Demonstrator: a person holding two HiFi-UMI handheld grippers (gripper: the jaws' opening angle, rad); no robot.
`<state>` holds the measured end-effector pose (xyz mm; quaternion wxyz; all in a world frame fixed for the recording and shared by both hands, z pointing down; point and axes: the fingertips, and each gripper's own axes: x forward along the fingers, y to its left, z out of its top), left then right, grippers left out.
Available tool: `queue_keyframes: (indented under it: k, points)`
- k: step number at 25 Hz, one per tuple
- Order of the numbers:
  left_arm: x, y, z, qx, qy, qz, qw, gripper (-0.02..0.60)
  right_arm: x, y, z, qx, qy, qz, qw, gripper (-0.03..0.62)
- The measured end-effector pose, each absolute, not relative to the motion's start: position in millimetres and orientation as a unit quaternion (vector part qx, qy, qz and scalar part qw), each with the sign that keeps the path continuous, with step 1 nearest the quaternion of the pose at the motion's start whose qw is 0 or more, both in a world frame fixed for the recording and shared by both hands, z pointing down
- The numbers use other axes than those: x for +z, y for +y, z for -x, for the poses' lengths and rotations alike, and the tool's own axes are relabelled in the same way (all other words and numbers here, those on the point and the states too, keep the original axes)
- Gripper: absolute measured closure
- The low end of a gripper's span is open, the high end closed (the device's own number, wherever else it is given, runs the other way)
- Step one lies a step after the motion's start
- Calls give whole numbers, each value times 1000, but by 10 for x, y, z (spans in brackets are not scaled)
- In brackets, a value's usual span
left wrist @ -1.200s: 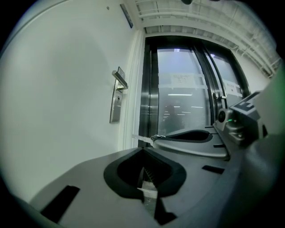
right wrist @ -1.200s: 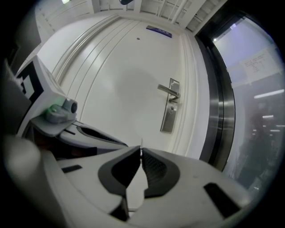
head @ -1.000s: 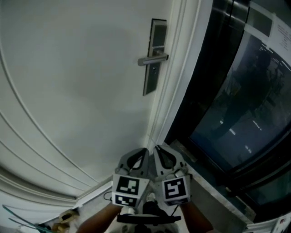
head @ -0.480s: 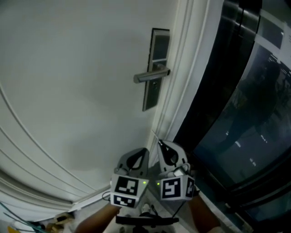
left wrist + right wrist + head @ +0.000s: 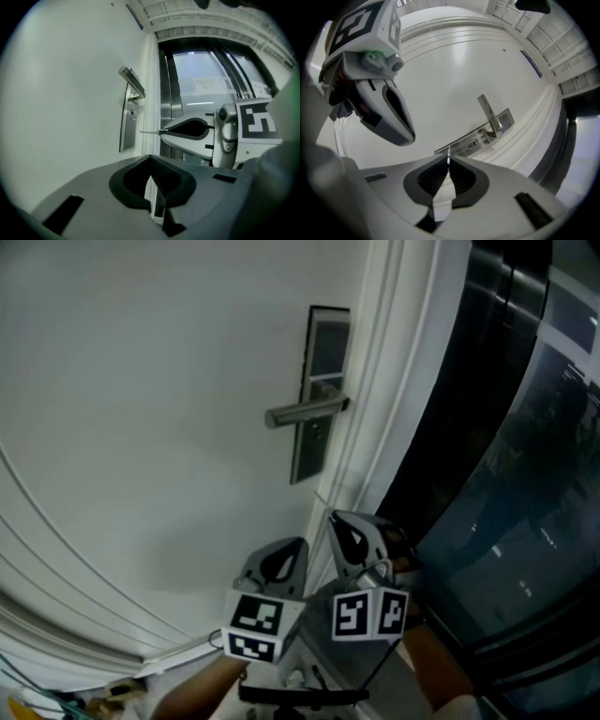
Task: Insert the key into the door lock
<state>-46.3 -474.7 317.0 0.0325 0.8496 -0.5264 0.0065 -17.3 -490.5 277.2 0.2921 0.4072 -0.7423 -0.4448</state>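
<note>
- Right gripper view: the right tongs [image 5: 448, 161] are pressed together on a thin key [image 5: 448, 152]. Its blade tip pokes out past them toward the keyhole [image 5: 473, 143] in the lock plate [image 5: 461, 146], without touching it.
- Left gripper view: the left tongs [image 5: 151, 157] meet at the tips with nothing between them. Seen side-on, the key juts left toward the door [image 5: 70, 117], clear of the plate.
- Head view: both tongs hang side by side below the handle [image 5: 305, 412]. The key is only a faint line here.
</note>
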Motion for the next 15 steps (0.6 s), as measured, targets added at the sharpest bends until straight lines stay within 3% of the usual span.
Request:
queue_keyframes:
  k: [15]
  points:
    - [3075, -4956, 470, 20, -539, -842, 23, 578, 2127, -5500, 201, -592, -615, -385, 351, 568]
